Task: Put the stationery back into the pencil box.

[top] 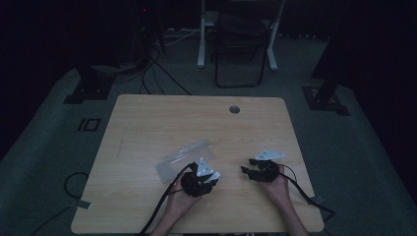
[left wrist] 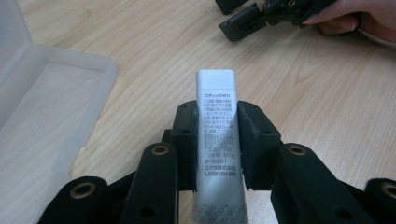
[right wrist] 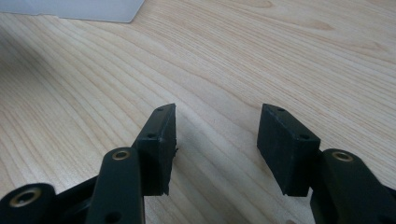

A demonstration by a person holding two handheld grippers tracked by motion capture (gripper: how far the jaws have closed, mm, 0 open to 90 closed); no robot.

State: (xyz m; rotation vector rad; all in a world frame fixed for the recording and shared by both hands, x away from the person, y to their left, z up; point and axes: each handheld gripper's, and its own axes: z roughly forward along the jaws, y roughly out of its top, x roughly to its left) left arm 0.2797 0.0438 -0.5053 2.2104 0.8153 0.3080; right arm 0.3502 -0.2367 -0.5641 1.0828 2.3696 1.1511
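Note:
My left gripper (left wrist: 217, 140) is shut on a white glue stick (left wrist: 217, 135) with small black printed text, held just above the wooden table. In the high view the left gripper (top: 211, 178) sits at the front middle of the table beside a clear plastic case (top: 186, 158). That case (left wrist: 42, 116) lies open at the left of the left gripper view. My right gripper (right wrist: 217, 140) stands open over bare wood with nothing between its jaws. The right gripper (top: 248, 170) is at the front right in the high view, and also appears far off as the right gripper (left wrist: 243, 21).
The wooden table (top: 157, 123) has a round cable hole (top: 234, 109) near its far edge. A corner of the clear case (right wrist: 74, 9) shows at the top left of the right gripper view. A folding chair (top: 241, 44) and stands sit on the dark floor beyond.

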